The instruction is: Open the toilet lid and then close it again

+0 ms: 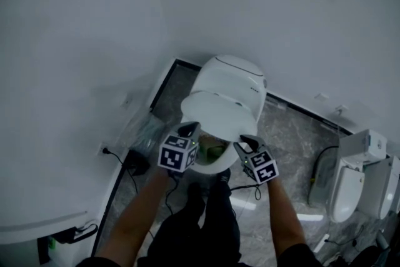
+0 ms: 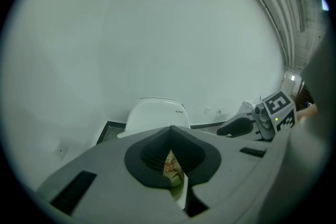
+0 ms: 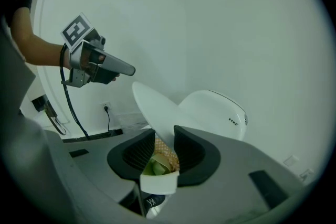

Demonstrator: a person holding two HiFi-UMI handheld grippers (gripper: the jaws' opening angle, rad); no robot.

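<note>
Left tool (image 1: 189,129), just left of frame centre: jaws together and empty. It hangs near the bowl's (image 1: 212,152) left rim, not on the lid.

Toilet lid (image 1: 220,110), frame centre: tilted, about half-raised over the bowl, with the rear housing (image 1: 232,75) above it in frame.

Right tool (image 1: 249,142), just right of centre: clamped on the lid's front edge, with the rim running between the pads.

My read is that I'm mid-swing, but I can't tell from this whether it's the opening or the closing half.

Next: I carry the rim along the hinge arc with the right tool, wrist rolling with the lid so the edge doesn't twist out. If closing, I ease it onto the seat and don't drop it. I keep the left tool out of the gap.
</note>
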